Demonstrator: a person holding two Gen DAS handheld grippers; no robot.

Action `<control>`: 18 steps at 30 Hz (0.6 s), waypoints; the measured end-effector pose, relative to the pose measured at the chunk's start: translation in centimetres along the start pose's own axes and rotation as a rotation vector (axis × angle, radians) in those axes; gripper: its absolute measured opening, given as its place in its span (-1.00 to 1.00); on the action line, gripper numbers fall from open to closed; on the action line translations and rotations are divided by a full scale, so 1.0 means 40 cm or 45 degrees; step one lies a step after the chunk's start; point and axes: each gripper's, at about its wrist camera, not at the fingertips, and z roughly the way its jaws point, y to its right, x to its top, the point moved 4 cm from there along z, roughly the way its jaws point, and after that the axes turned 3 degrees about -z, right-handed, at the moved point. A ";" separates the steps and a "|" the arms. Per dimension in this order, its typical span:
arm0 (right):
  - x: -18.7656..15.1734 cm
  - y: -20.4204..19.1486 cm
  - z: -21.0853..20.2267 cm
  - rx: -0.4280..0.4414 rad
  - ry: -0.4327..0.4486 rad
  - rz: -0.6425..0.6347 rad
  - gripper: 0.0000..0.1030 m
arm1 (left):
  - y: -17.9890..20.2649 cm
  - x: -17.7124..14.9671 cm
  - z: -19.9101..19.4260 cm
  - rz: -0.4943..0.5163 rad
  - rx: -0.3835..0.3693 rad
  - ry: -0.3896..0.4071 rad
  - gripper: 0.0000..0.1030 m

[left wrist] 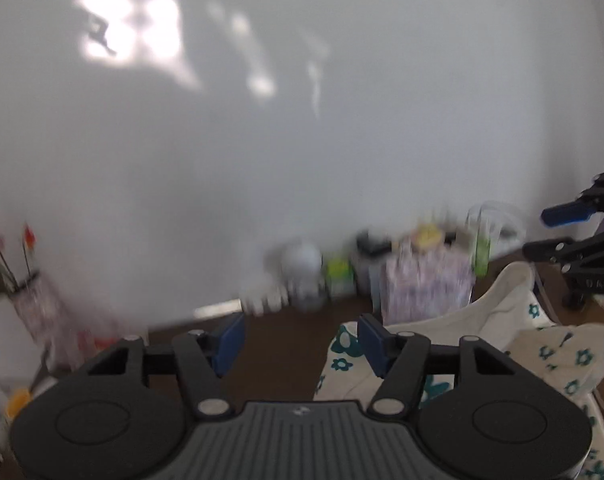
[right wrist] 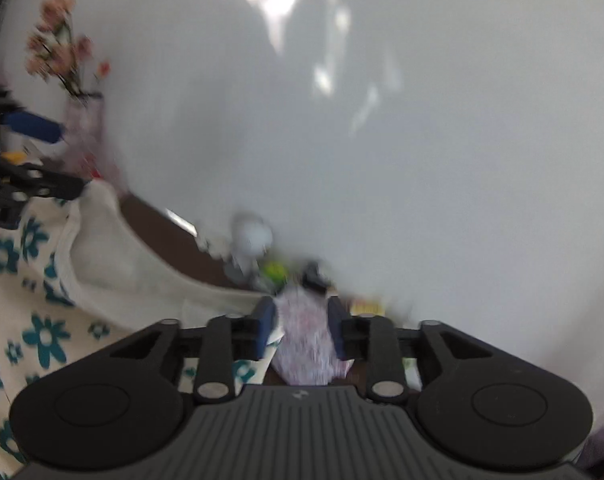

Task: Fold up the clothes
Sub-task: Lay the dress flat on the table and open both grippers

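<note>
Both claws gape with nothing held, the left gripper (left wrist: 300, 346) raised beside the flower-print garment (left wrist: 550, 354), the right gripper (right wrist: 302, 334) past its cream edge, seemingly poised to regrasp, with blurred clutter (left wrist: 422, 276) along the white wall (left wrist: 302, 140) beyond

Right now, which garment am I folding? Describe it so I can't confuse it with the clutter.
Start at the dark brown table under the white wall. In front of the blurred clutter along the wall lies the cream garment, nearer the tongs. It is the only soft cloth printed with teal flowers, and has a plain cream lining.
</note>
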 end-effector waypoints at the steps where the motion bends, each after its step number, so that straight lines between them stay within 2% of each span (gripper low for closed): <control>1: -0.053 -0.006 0.045 0.027 -0.091 0.014 -0.25 | 0.002 -0.076 0.036 0.027 -0.050 -0.082 0.18; 2: -0.109 -0.021 0.069 0.067 -0.131 0.029 -0.24 | 0.005 -0.144 0.054 0.026 -0.097 -0.129 0.19; 4: -0.241 -0.066 0.110 0.136 -0.172 0.050 0.01 | -0.012 -0.247 0.098 -0.009 -0.144 -0.237 0.21; 5: -0.309 -0.081 0.111 0.169 -0.189 0.060 0.09 | -0.003 -0.307 0.073 -0.014 -0.183 -0.293 0.22; 6: -0.377 -0.081 0.047 0.201 -0.199 0.068 0.21 | -0.014 -0.380 0.006 -0.032 -0.212 -0.328 0.23; 8: -0.487 -0.132 -0.083 0.295 -0.214 0.071 0.23 | -0.029 -0.471 -0.015 -0.115 -0.257 -0.379 0.44; 10: -0.570 -0.185 -0.204 0.417 -0.206 0.084 0.26 | -0.015 -0.572 -0.051 -0.134 -0.275 -0.440 0.44; 13: -0.657 -0.220 -0.300 0.547 -0.153 0.077 0.26 | 0.014 -0.661 -0.134 -0.224 -0.369 -0.421 0.44; 15: -0.689 -0.216 -0.349 0.547 -0.142 0.134 0.27 | 0.031 -0.697 -0.173 -0.237 -0.408 -0.357 0.48; 18: -0.740 -0.224 -0.386 0.543 -0.129 0.169 0.27 | 0.066 -0.726 -0.206 -0.170 -0.340 -0.344 0.57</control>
